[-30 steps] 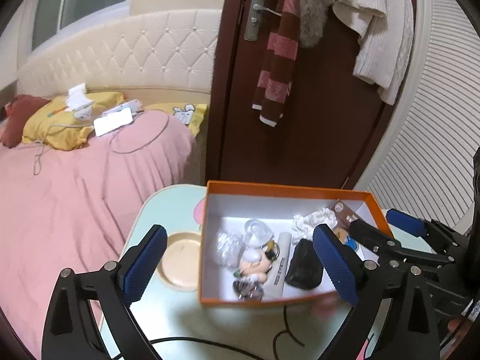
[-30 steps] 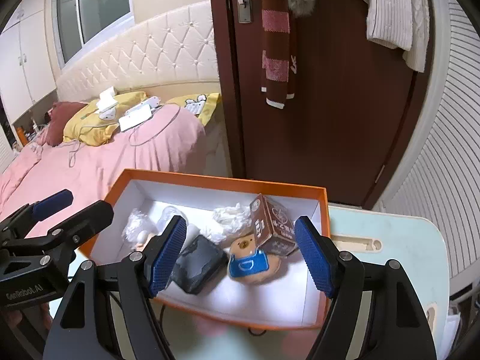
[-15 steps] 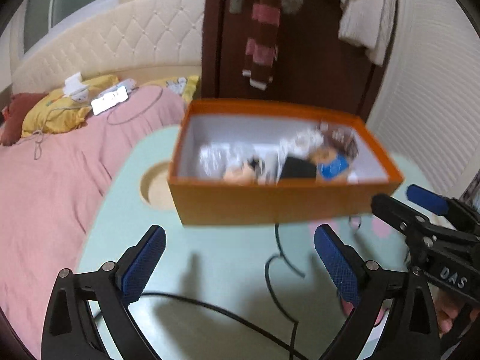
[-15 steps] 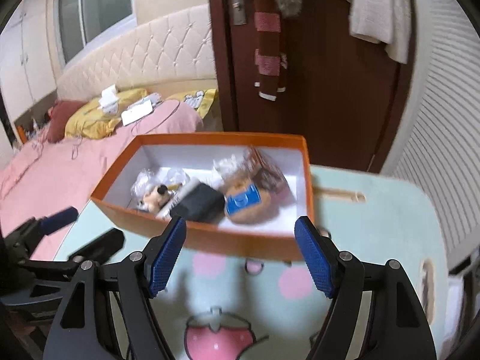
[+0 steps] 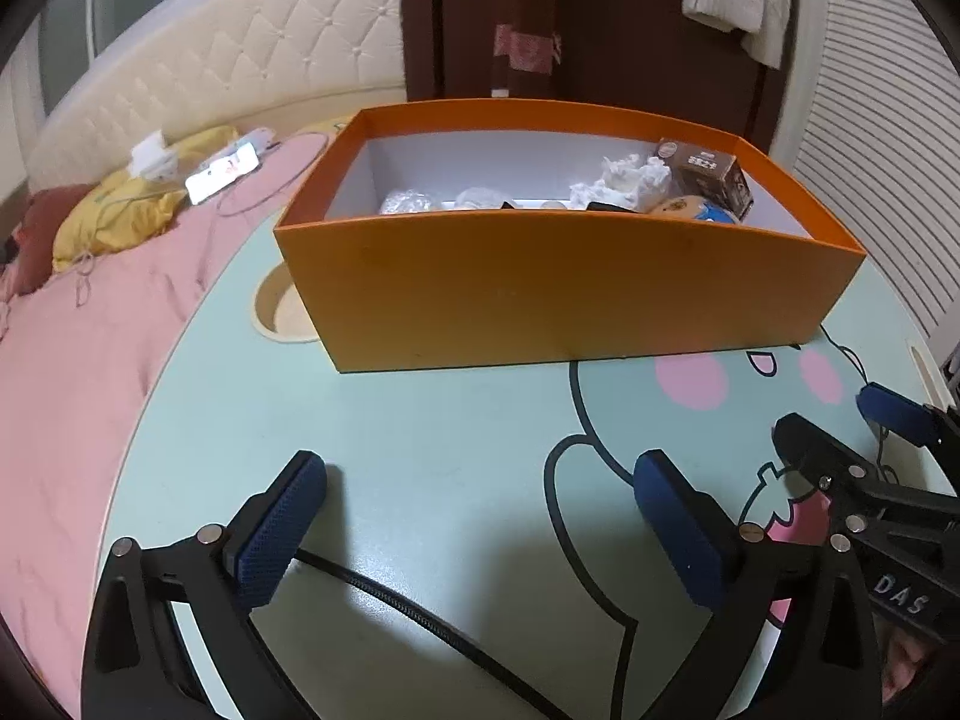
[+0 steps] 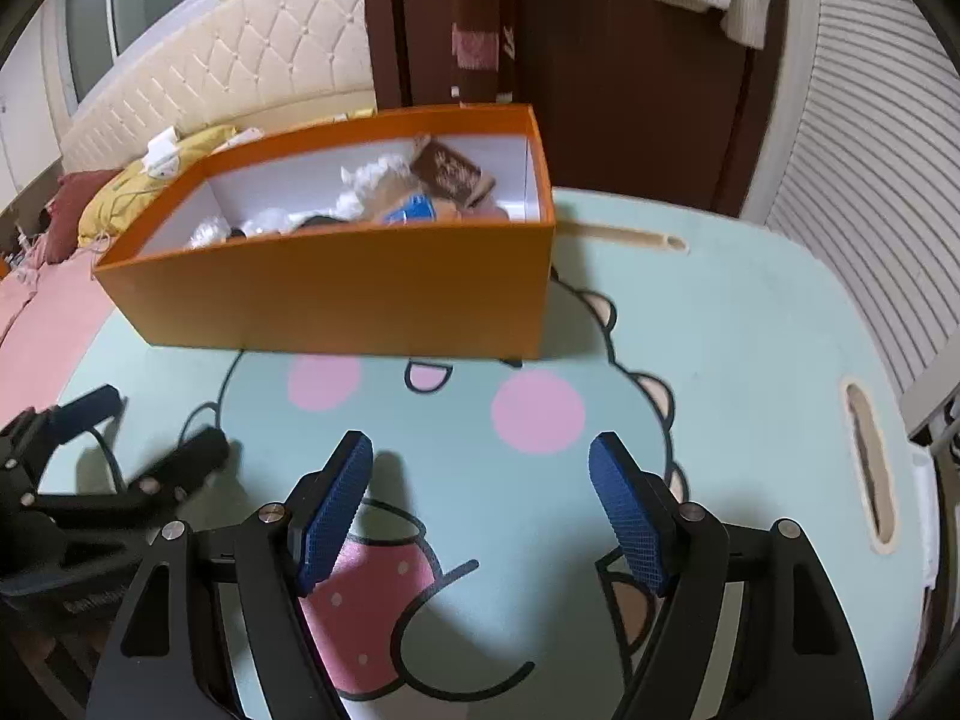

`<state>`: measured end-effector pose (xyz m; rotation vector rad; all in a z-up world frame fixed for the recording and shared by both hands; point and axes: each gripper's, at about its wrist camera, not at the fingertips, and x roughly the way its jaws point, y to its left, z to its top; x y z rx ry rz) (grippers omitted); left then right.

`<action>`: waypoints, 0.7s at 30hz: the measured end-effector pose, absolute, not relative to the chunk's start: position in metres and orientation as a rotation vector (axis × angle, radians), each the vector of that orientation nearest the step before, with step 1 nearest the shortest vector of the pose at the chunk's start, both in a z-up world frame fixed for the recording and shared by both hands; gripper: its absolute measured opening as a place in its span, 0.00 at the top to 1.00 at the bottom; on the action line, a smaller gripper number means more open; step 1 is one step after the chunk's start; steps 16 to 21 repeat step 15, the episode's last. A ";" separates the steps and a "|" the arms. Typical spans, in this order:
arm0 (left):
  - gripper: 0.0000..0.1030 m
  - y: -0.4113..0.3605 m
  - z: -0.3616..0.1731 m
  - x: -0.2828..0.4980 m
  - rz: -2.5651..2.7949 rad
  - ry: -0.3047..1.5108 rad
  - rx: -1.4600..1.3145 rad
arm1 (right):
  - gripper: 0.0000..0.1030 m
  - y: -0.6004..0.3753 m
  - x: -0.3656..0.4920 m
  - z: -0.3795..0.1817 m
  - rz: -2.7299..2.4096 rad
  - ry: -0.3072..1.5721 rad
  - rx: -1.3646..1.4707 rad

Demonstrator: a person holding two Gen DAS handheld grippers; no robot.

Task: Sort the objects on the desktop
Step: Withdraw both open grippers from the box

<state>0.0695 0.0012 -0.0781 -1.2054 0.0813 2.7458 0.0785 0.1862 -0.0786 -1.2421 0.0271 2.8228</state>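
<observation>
An orange box (image 5: 564,294) stands on the mint cartoon table (image 5: 444,456) and holds several small objects: a brown carton (image 5: 708,177), white crumpled stuff (image 5: 630,180) and a plush toy with a blue patch (image 5: 696,210). The box shows in the right wrist view too (image 6: 342,294). My left gripper (image 5: 480,516) is open and empty, low over the table in front of the box. My right gripper (image 6: 480,498) is open and empty, also in front of the box; it shows at the right of the left wrist view (image 5: 840,438).
A round cup recess (image 5: 279,312) lies left of the box and a slot (image 6: 867,468) at the table's right edge. A black cable (image 5: 432,618) runs across the table near me. A pink bed (image 5: 84,324) is left, a dark door (image 6: 630,60) behind.
Both grippers have drawn back and down from above the box to low over the table in front of it. Both stay open and empty.
</observation>
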 end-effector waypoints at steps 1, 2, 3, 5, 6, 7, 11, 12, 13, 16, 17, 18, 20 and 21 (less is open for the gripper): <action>0.01 0.001 -0.078 0.071 2.748 0.082 -1.202 | 0.21 0.186 0.079 -0.081 2.818 0.020 -1.234; 0.01 0.001 -0.079 0.071 2.750 0.082 -1.200 | 0.21 0.186 0.079 -0.083 2.814 0.013 -1.225; 0.01 0.001 -0.080 0.072 2.750 0.080 -1.199 | 0.19 0.187 0.079 -0.084 2.809 0.012 -1.220; 0.01 0.001 -0.081 0.073 2.750 0.080 -1.193 | 0.14 0.190 0.079 -0.086 2.788 0.024 -1.221; 0.01 0.001 -0.081 0.074 2.750 0.081 -1.190 | 0.09 0.193 0.078 -0.087 2.774 0.035 -1.223; 0.01 0.001 -0.082 0.074 2.749 0.082 -1.188 | 0.04 0.195 0.078 -0.088 2.758 0.049 -1.227; 0.01 0.001 -0.083 0.074 2.750 0.083 -1.186 | 0.00 0.200 0.077 -0.089 2.737 0.066 -1.230; 0.01 0.000 -0.084 0.074 2.750 0.083 -1.185 | 0.00 0.200 0.077 -0.088 2.737 0.066 -1.230; 0.01 0.000 -0.084 0.073 2.750 0.083 -1.185 | 0.00 0.200 0.077 -0.088 2.737 0.066 -1.230; 0.01 0.001 -0.084 0.074 2.749 0.085 -1.181 | 0.00 0.199 0.077 -0.087 2.737 0.065 -1.230; 0.01 0.001 -0.084 0.074 2.749 0.085 -1.181 | 0.00 0.199 0.077 -0.087 2.737 0.065 -1.230; 0.01 0.001 -0.084 0.074 2.749 0.085 -1.181 | 0.00 0.199 0.077 -0.087 2.737 0.065 -1.230; 0.01 0.001 -0.084 0.074 2.749 0.085 -1.181 | 0.00 0.199 0.077 -0.087 2.737 0.065 -1.230; 0.01 0.001 -0.084 0.074 2.749 0.085 -1.181 | 0.00 0.199 0.077 -0.087 2.737 0.065 -1.230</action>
